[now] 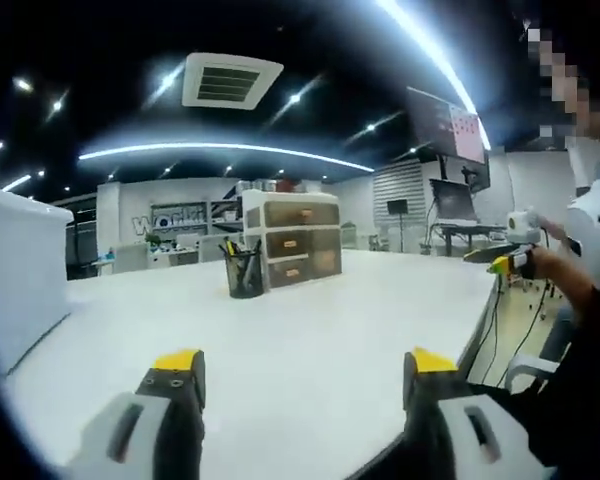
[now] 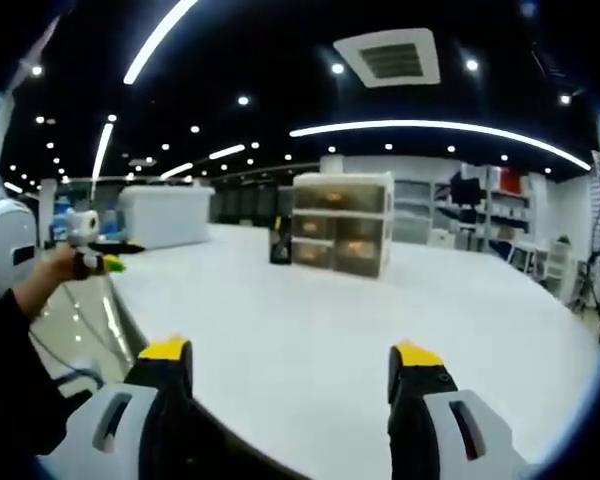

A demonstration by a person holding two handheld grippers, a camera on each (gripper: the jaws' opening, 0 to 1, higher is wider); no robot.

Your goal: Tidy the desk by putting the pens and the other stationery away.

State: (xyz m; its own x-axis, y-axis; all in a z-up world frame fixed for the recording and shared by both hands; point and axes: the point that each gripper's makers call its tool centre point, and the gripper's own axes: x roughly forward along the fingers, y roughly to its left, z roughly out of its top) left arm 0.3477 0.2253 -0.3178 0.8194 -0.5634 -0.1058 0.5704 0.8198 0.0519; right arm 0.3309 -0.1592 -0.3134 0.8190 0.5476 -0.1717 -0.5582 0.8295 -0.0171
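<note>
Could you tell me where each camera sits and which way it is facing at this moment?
Left gripper view: rides on the open left gripper, looking across the white desk at the pen cup and drawer unit; the right gripper and a sleeve enter from the right.
Right gripper view: rides on the open right gripper, facing the drawer unit from the opposite side; the left gripper enters from the left.
Shared: desk, drawer unit, each other's gripper.

white desk (image 1: 310, 330), black pen cup (image 1: 244, 272), seemingly translucent brownish drawers (image 1: 291, 239)
</note>
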